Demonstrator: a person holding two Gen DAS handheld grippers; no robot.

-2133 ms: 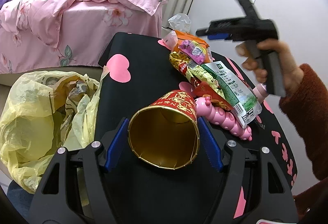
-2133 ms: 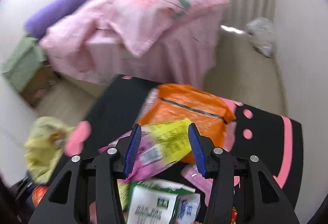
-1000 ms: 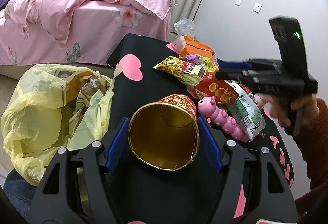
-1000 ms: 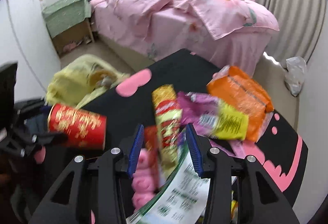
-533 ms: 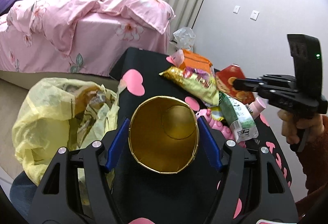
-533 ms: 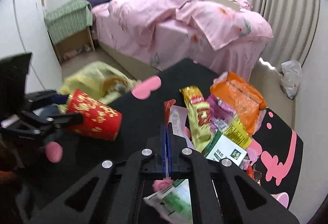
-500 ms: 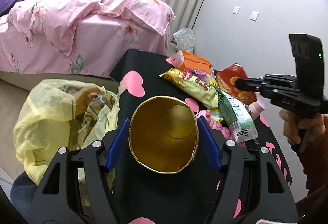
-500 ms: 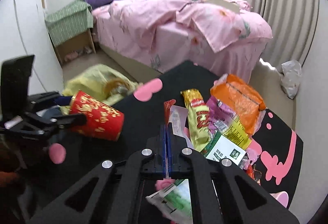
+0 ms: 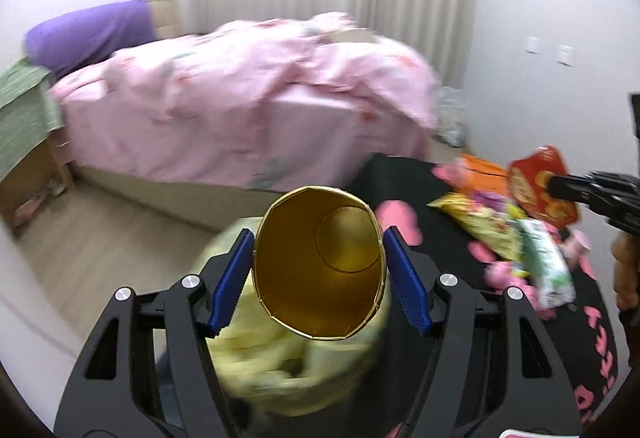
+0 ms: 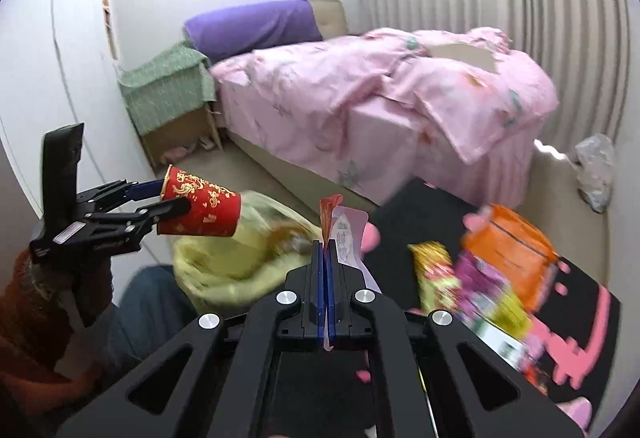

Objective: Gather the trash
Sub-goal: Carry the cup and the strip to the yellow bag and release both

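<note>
Left tongs (image 9: 318, 270): we see the blue pads clamped on a paper cup (image 9: 320, 266), held off the desk.
Paper cup: red wall with gold ornament, gold lining, rim slightly squashed; its mouth faces the left camera.
Right tongs (image 10: 324, 262): pinched tight on a flat snack wrapper (image 10: 346, 234), red on one face, pale and printed on the other.
Yellow bag (image 10: 240, 258): we find it below the cup, left of the right tongs.
Desk (image 10: 420, 209): black with pink shapes; loose wrappers (image 10: 492, 278) lie right of the right tongs.
</note>
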